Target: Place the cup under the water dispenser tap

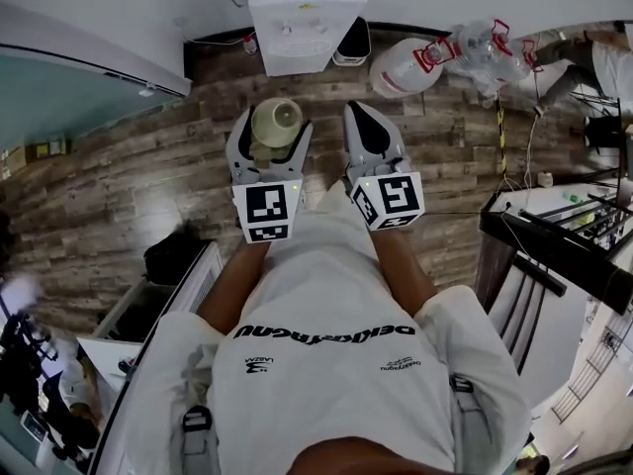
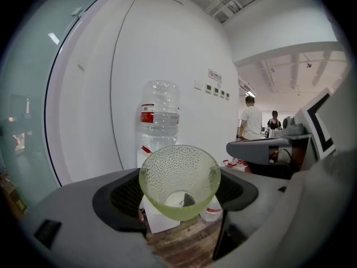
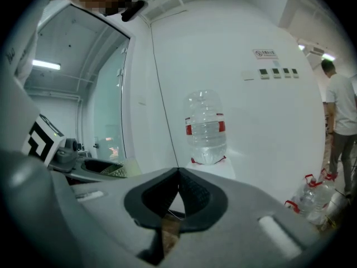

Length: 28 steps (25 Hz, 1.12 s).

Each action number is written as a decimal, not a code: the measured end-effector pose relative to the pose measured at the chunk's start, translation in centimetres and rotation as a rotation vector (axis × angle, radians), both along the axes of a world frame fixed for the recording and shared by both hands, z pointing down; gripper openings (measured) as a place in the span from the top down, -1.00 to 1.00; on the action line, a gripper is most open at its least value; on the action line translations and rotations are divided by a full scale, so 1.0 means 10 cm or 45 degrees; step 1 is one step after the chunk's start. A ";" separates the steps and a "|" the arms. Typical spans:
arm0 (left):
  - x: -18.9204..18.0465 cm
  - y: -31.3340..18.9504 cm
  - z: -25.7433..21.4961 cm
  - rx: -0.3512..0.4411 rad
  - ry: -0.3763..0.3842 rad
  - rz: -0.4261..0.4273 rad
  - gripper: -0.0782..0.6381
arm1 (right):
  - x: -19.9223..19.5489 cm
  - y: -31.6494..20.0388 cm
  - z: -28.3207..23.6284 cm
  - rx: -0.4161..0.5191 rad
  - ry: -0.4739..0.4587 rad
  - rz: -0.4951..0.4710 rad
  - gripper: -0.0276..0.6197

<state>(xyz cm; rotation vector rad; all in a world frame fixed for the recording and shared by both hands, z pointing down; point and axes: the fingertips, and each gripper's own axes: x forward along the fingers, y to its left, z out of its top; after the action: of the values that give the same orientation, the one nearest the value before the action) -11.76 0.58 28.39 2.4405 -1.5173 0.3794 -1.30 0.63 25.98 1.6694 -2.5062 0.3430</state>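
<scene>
A pale green dimpled cup [image 1: 276, 124] sits upright between the jaws of my left gripper [image 1: 276, 117], whose pads press its sides. In the left gripper view the cup [image 2: 179, 177] fills the gap in the left gripper [image 2: 179, 190]. Behind the cup stands the white water dispenser [image 2: 162, 219] with its clear bottle [image 2: 159, 119] on top. The dispenser [image 1: 305, 18] stands against the wall ahead of both grippers, some floor away. My right gripper [image 1: 357, 109] is beside the left one, shut and holding nothing. Its tips meet in the right gripper view [image 3: 177, 175], where the dispenser bottle [image 3: 206, 128] shows ahead.
Spare water bottles [image 1: 401, 65] [image 1: 485, 47] lie on the wooden floor right of the dispenser, a dark bin [image 1: 352, 43] beside it. A glass partition [image 1: 69, 92] runs on the left, a black bag [image 1: 173, 255] below it. Two people [image 2: 251, 123] stand far right.
</scene>
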 end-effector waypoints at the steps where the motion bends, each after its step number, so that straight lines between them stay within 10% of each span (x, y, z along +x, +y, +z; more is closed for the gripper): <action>1: -0.02 -0.02 0.04 -0.008 -0.002 0.004 -0.26 | 0.00 -0.02 0.04 -0.008 0.003 0.007 0.92; 28: 0.48 -1.30 1.25 -0.088 -0.092 -0.043 -0.26 | 0.44 -1.28 1.09 -0.064 -0.007 0.006 0.92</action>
<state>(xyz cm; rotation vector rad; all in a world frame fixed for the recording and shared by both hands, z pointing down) -6.91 -12.39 40.92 2.3692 -1.5453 0.5094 3.11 -12.13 36.89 1.6580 -2.4764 0.4085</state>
